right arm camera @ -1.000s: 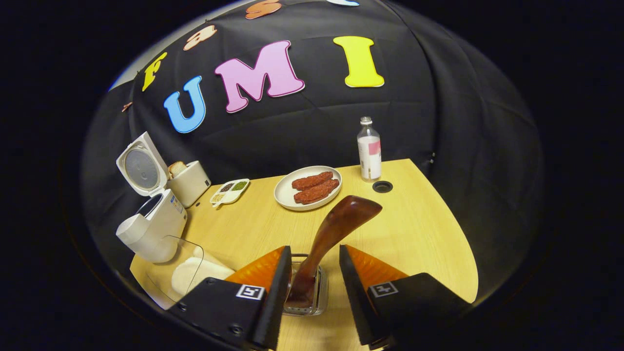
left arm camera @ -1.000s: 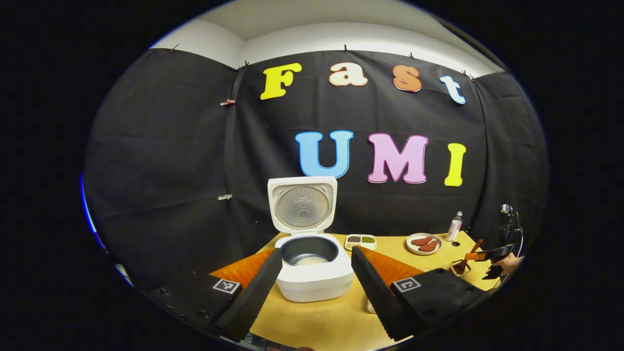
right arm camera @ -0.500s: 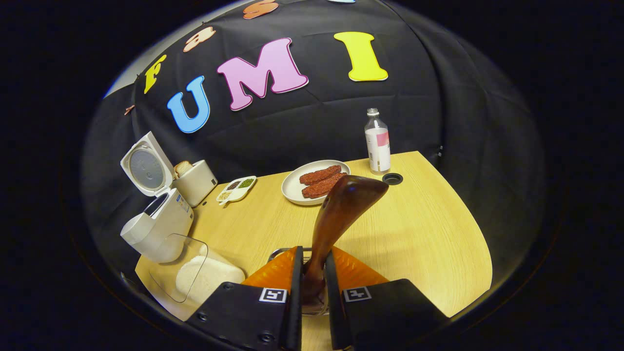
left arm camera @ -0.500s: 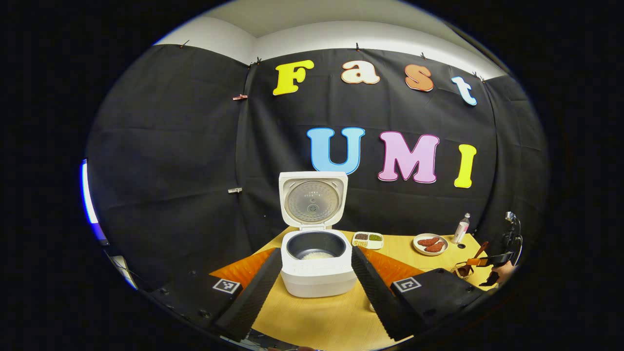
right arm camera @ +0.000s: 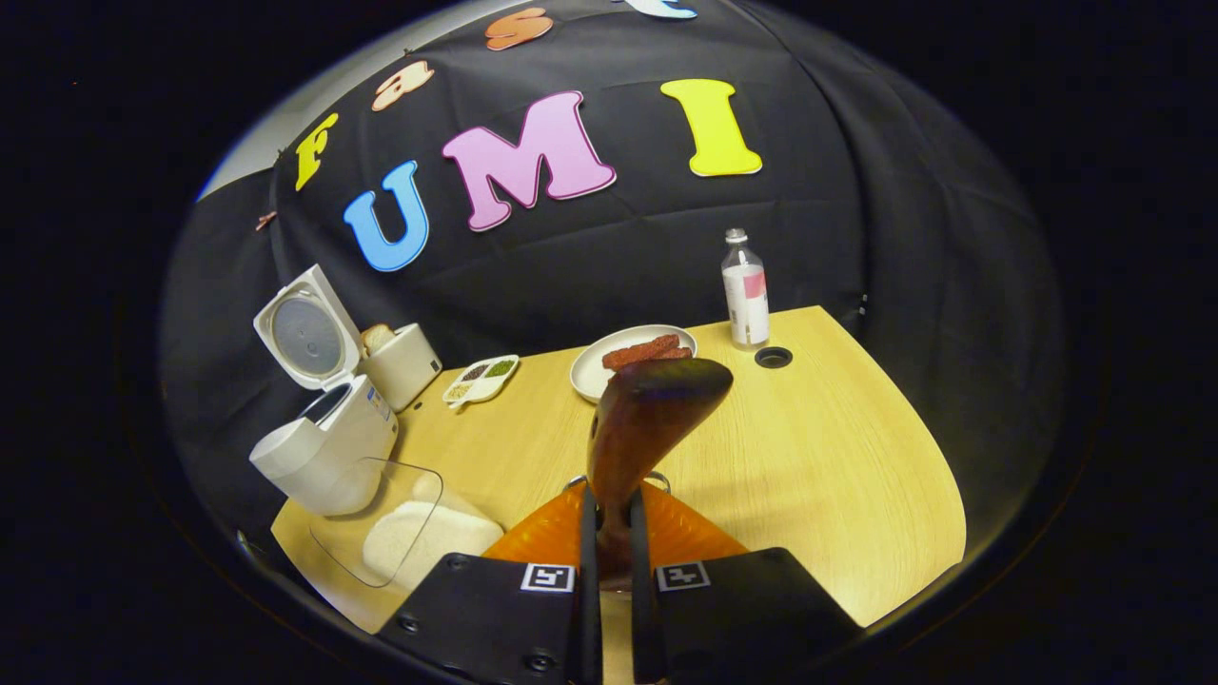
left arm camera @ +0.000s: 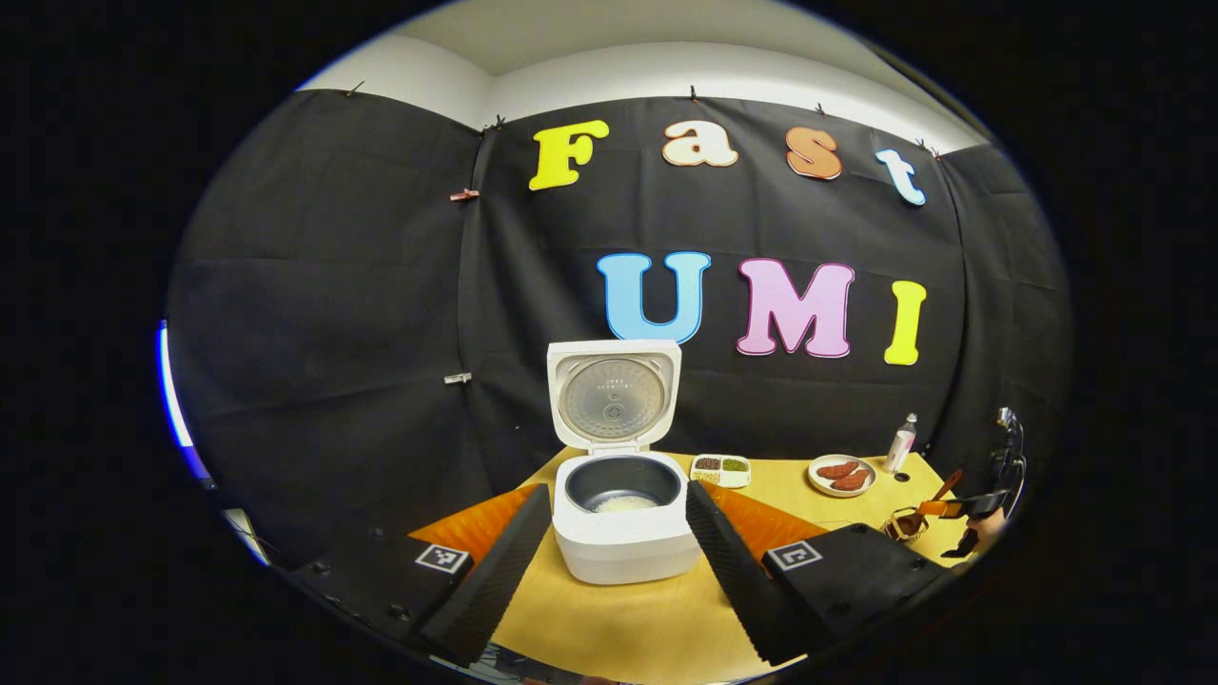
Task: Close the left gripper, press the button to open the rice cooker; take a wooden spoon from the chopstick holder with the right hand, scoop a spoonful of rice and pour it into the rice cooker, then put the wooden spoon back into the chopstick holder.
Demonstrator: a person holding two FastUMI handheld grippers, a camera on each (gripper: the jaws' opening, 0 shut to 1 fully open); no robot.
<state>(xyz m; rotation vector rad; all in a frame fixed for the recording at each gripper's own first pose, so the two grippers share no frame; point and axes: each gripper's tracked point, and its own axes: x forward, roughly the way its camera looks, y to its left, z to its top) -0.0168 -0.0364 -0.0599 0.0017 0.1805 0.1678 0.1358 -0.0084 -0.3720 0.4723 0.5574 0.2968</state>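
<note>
Step in hand: taking the wooden spoon (right arm camera: 645, 423) from the chopstick holder (left arm camera: 902, 524). The right hand-held gripper (right arm camera: 613, 557) is closed on the spoon handle, both fingers pressing it; the bowl end points up. The left hand-held gripper (left arm camera: 618, 552) is wide open and holds nothing, with the rice cooker (left arm camera: 623, 518) beyond its fingers. The cooker lid (left arm camera: 615, 395) stands open; some rice lies in the pot.

Next move, by judgement: lift the spoon straight clear of the holder, then carry it to the clear rice container (right arm camera: 400, 533) beside the cooker.

The bench (right arm camera: 837, 447) is light wood. Beyond the cooker stand a divided dish (right arm camera: 481, 378), a plate (right arm camera: 595, 366), a bottle (right arm camera: 745, 290).
</note>
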